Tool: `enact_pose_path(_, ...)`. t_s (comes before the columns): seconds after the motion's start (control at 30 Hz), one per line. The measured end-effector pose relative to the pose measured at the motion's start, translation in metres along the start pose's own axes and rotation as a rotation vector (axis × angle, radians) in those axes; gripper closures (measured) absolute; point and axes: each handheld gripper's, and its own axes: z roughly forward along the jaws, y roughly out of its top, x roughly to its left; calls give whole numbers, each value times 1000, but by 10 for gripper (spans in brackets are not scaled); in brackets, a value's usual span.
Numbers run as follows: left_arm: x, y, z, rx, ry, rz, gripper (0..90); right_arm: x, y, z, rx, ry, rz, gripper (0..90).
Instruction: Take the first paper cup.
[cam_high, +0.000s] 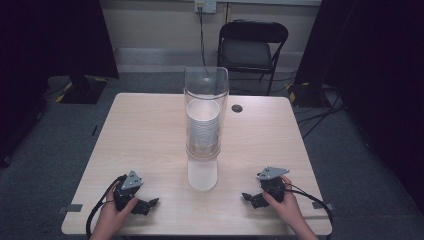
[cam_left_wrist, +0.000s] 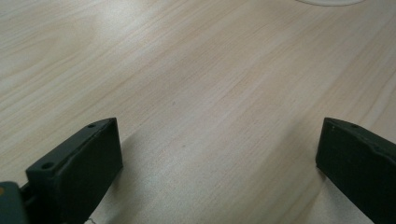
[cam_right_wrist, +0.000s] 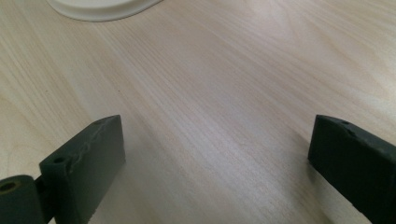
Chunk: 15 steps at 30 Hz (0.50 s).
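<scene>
A tall clear cup dispenser (cam_high: 205, 87) stands at the middle of the light wooden table (cam_high: 145, 130), holding a stack of white paper cups (cam_high: 202, 127). Its white base (cam_high: 202, 175) faces the near edge; an edge of that base (cam_right_wrist: 93, 9) shows at the top of the right gripper view and, as a base sliver (cam_left_wrist: 329, 2), in the left gripper view. My left gripper (cam_high: 149, 204) rests near the front left edge, open, jaws wide over bare wood (cam_left_wrist: 219, 154). My right gripper (cam_high: 248, 197) lies at the front right, also open with nothing between its jaws (cam_right_wrist: 215, 154).
A small dark round grommet (cam_high: 237, 108) sits in the table behind the dispenser on the right. A black folding chair (cam_high: 251, 47) stands beyond the far edge. Cables trail from both grippers off the front edge. Dark curtains flank the room.
</scene>
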Motion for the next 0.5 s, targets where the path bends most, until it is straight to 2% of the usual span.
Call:
enact_pose_path(0.23,0,0,0,0,1,0,0,0,0,0,0,0,0,27)
enact_pose_path(0.37,0,0,0,0,0,0,0,4,1,1,7,29,-22,2)
enact_pose_path(0.43,0,0,0,1,0,1,0,7,1,2,5,35,-30,32)
enact_pose_path(0.5,0,0,0,0,0,-1,0,13,2,1,-32,65,-55,178)
